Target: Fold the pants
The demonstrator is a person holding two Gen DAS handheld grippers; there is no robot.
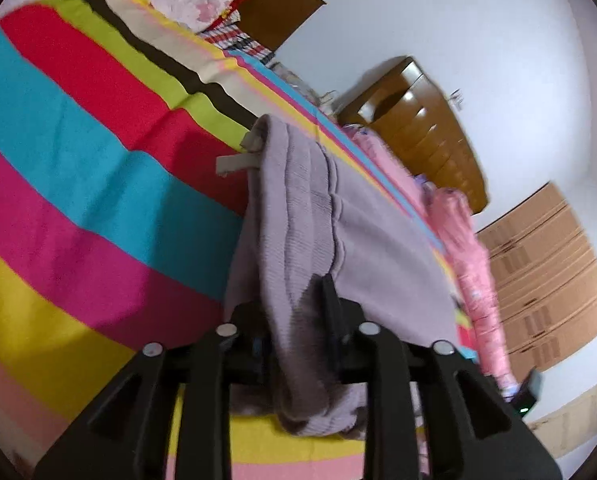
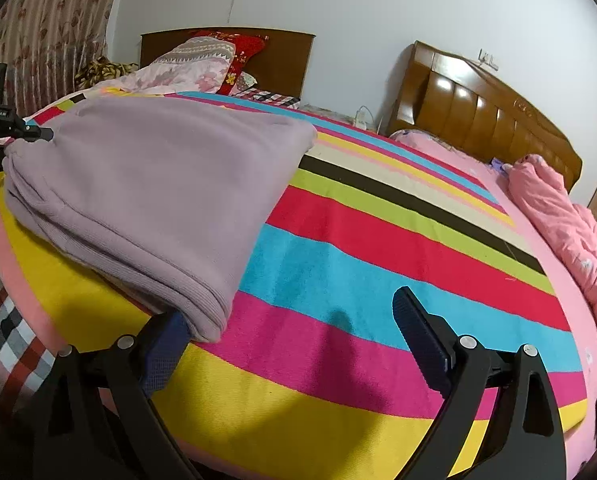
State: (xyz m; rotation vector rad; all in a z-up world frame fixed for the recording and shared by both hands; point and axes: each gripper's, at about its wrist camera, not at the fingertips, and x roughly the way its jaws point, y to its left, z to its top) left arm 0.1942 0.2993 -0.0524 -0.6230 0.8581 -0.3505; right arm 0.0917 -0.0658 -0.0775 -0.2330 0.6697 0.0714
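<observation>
The lilac pants (image 2: pixel 150 184) lie folded in a thick stack on the striped blanket (image 2: pixel 378 248), at the left of the right wrist view. My right gripper (image 2: pixel 294 320) is open; its left finger sits at the stack's near corner, its right finger stands over bare blanket. My left gripper (image 1: pixel 298 320) is shut on the pants (image 1: pixel 310 216), pinching the ribbed waistband edge, with a drawstring end (image 1: pixel 234 162) sticking out beyond. The left gripper also shows at the far left edge of the right wrist view (image 2: pixel 38 133), at the stack's far corner.
The blanket covers a bed with a brown wooden headboard (image 2: pixel 478 120). A pink quilt (image 2: pixel 562 220) lies along the right side. Pillows and bedding (image 2: pixel 202 60) pile at the far end. A checked sheet (image 2: pixel 2 340) hangs at the left. A wardrobe (image 1: pixel 546 276) stands beyond.
</observation>
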